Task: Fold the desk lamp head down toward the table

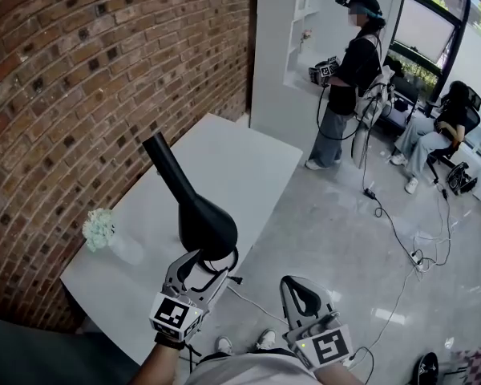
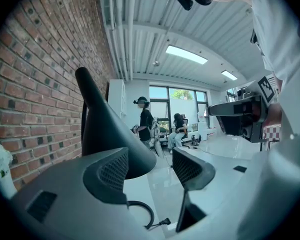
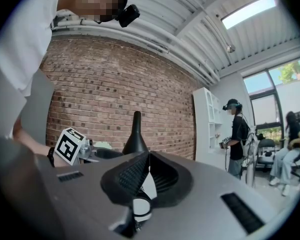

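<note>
Hovering at the near edge of the white table (image 1: 240,163), the left gripper (image 1: 208,265) has its jaws spread wide with nothing between them. The black desk lamp (image 1: 194,207) stands just beside it at 11 o'clock, its slim end tilted up toward the brick wall. This is probably a line-up for a grip. The right gripper (image 1: 295,285), pinched shut and empty, hangs off the table at the lamp's 4 o'clock, likely so as not to crowd the reach.

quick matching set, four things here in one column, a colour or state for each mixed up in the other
1 desk lamp
2 left tongs
3 right tongs
4 flowers

a shut, empty
b white, near the brick wall
c black, on the table
d open, by the lamp

Pairs: 1-c, 2-d, 3-a, 4-b
</note>
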The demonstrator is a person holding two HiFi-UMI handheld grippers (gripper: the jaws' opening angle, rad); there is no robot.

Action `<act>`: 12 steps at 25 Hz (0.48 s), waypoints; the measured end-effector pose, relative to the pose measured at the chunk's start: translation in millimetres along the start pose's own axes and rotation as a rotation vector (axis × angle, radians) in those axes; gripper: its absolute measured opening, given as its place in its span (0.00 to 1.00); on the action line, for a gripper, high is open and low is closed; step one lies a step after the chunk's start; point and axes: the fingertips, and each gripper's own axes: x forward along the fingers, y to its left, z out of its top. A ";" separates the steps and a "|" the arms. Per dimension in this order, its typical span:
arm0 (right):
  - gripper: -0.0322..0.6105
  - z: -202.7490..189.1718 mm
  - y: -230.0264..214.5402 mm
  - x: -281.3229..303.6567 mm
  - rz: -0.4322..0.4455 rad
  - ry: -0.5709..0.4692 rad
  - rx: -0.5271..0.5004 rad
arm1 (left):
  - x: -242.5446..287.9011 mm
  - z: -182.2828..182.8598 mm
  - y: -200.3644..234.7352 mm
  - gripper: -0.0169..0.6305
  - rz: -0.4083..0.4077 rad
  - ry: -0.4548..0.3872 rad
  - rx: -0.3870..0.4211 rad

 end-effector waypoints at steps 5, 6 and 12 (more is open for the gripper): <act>0.08 -0.1 3.4 4.5 0.002 -0.004 -0.008 | 0.9 -6.0 4.5 0.43 -0.007 0.012 -0.002; 0.08 -0.2 3.8 5.4 0.000 -0.002 -0.008 | 1.0 -6.2 5.5 0.43 -0.008 0.012 -0.001; 0.08 -2.8 3.4 8.6 -0.009 0.009 -0.001 | 0.4 -5.7 8.7 0.43 -0.012 0.000 -0.004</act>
